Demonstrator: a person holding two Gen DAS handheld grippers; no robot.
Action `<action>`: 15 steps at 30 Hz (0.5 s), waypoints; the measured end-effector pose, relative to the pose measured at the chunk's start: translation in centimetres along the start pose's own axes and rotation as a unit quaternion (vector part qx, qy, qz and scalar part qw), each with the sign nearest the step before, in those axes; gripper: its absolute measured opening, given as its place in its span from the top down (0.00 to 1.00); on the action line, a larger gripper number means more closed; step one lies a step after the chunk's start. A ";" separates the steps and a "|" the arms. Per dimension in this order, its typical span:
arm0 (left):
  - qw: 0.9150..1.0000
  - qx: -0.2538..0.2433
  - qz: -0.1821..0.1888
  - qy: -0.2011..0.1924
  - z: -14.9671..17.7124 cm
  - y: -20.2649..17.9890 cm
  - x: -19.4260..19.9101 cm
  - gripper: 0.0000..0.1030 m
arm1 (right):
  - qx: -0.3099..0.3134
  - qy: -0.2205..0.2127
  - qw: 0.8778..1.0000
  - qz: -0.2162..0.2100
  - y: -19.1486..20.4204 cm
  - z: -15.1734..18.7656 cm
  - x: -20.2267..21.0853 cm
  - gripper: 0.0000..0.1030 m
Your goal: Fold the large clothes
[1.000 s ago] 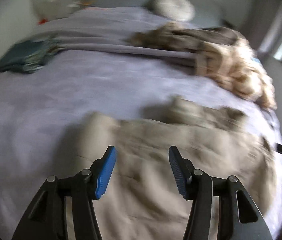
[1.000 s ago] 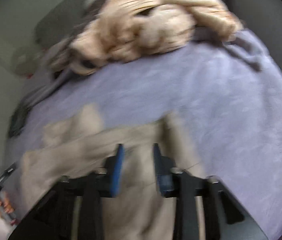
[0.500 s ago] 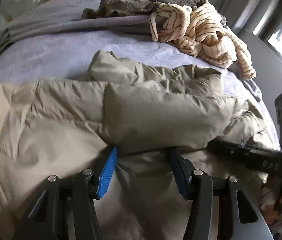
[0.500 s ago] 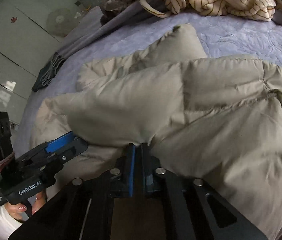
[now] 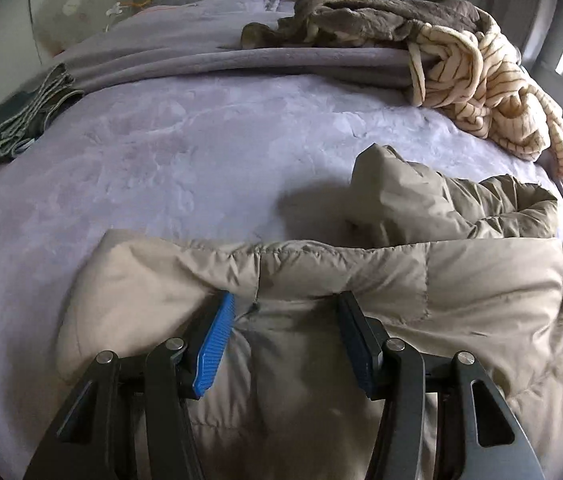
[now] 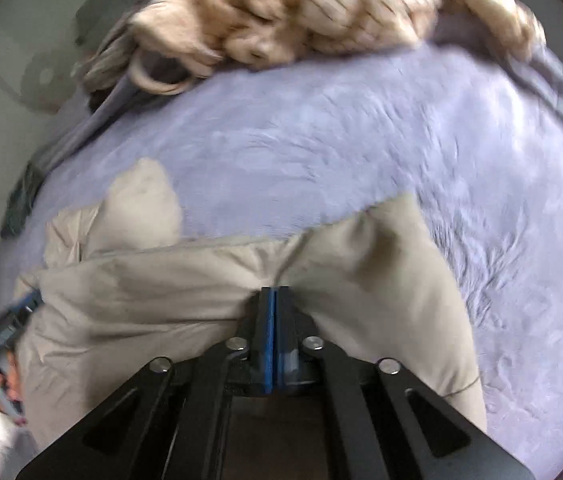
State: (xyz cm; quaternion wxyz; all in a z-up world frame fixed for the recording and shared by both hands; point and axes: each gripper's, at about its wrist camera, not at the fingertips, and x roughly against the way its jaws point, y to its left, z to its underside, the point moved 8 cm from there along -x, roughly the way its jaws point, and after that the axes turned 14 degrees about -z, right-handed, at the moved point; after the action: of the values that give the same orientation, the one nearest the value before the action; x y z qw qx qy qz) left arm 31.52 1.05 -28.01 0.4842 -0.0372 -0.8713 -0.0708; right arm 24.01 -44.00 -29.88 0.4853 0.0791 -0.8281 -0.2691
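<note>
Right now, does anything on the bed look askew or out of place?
Yes. The beige puffer jacket lies folded but uneven, one sleeve sticking up crumpled behind the fold. The striped garment sits in an unfolded heap.

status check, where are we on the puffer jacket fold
Right gripper shut on beige puffer jacket. Left gripper jaws apart, jacket fold bulging between them. Striped robe heaped further up the bed, clear of fold.

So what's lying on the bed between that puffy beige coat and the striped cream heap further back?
Nothing but bare lilac bedcover. The left wrist view shows it clearest: the beige coat lies in front, the striped cream heap behind.
</note>
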 end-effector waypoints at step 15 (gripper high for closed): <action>0.998 0.041 -0.034 -0.016 -0.5 3.5 1.3 0.45 | -0.037 -0.021 0.999 0.024 -3.0 -0.9 -0.8 1.00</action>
State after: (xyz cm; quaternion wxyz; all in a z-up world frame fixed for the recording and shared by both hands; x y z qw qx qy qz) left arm 31.74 4.44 -26.34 0.4684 0.0114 -0.8820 -0.0509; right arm 24.80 -46.49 -31.72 0.4765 0.0354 -0.8293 -0.2896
